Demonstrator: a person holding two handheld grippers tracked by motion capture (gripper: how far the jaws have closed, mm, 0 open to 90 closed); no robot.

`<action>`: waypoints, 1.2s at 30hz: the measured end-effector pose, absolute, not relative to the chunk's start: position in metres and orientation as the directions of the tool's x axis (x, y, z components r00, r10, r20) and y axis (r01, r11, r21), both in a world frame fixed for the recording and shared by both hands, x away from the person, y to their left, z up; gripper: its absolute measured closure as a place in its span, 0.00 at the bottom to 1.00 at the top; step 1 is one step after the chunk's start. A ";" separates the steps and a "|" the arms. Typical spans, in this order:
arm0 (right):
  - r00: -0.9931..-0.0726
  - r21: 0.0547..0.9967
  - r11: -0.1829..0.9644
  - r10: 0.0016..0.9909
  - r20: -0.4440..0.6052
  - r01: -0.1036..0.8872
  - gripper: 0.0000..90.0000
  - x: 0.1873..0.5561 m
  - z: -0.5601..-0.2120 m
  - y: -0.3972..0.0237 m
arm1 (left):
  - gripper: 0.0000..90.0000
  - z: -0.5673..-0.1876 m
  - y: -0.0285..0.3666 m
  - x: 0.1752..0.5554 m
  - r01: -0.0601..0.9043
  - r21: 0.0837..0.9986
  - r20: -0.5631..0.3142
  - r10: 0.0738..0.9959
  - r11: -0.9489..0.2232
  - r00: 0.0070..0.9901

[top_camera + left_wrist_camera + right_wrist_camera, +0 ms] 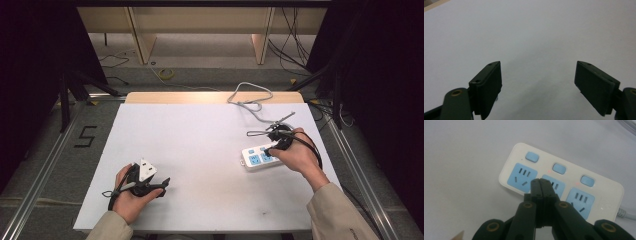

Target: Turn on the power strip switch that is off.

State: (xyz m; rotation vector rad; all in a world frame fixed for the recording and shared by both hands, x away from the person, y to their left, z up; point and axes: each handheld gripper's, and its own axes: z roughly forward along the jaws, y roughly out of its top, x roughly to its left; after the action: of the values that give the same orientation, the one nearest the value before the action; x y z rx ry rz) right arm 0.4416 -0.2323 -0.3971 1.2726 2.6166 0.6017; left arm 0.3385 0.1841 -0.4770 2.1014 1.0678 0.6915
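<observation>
Right hand-held gripper (540, 181), jaws together, hovers over the middle socket of the power strip (560, 183). Strip: rigid, light, smooth; may slide, so grip across its long sides. Left hand-held gripper (537, 82), well away, stands apart.

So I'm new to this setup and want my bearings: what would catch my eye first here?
First the white power strip with blue sockets at the right of the table, its grey cable looping off the far edge. The right gripper hovers over the strip's middle socket with its jaws shut. At the near left, the left gripper is open over bare table.
</observation>
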 end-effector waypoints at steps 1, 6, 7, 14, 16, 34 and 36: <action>-0.621 0.424 0.555 0.784 0.022 0.716 1.00 0.442 -0.397 -0.232 | 0.24 -0.477 0.184 0.339 0.480 0.760 0.153 0.838 -0.438 0.523; -0.619 0.419 0.555 0.785 0.023 0.719 1.00 0.444 -0.398 -0.232 | 0.24 -0.477 0.184 0.339 0.479 0.760 0.153 0.837 -0.439 0.525; -0.621 0.418 0.557 0.784 0.021 0.718 1.00 0.445 -0.398 -0.232 | 0.24 -0.477 0.183 0.339 0.481 0.760 0.151 0.839 -0.437 0.523; -0.619 0.415 0.558 0.785 0.019 0.719 1.00 0.447 -0.398 -0.228 | 0.24 -0.477 0.184 0.339 0.478 0.760 0.155 0.836 -0.441 0.526; -0.620 0.411 0.559 0.785 0.018 0.720 1.00 0.448 -0.398 -0.227 | 0.24 -0.477 0.184 0.339 0.477 0.760 0.155 0.836 -0.441 0.526; -0.623 0.392 0.569 0.782 0.014 0.723 1.00 0.456 -0.401 -0.218 | 0.24 -0.477 0.184 0.339 0.479 0.761 0.151 0.838 -0.438 0.525; -0.627 0.390 0.574 0.779 0.012 0.720 1.00 0.457 -0.401 -0.217 | 0.24 -0.477 0.184 0.339 0.479 0.762 0.151 0.838 -0.437 0.524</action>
State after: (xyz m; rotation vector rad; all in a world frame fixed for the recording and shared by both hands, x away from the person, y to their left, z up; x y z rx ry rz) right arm 0.4566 -0.2167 -0.4015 1.2683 2.6411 0.5436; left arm 0.3390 0.1835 -0.4768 2.0972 1.0652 0.6922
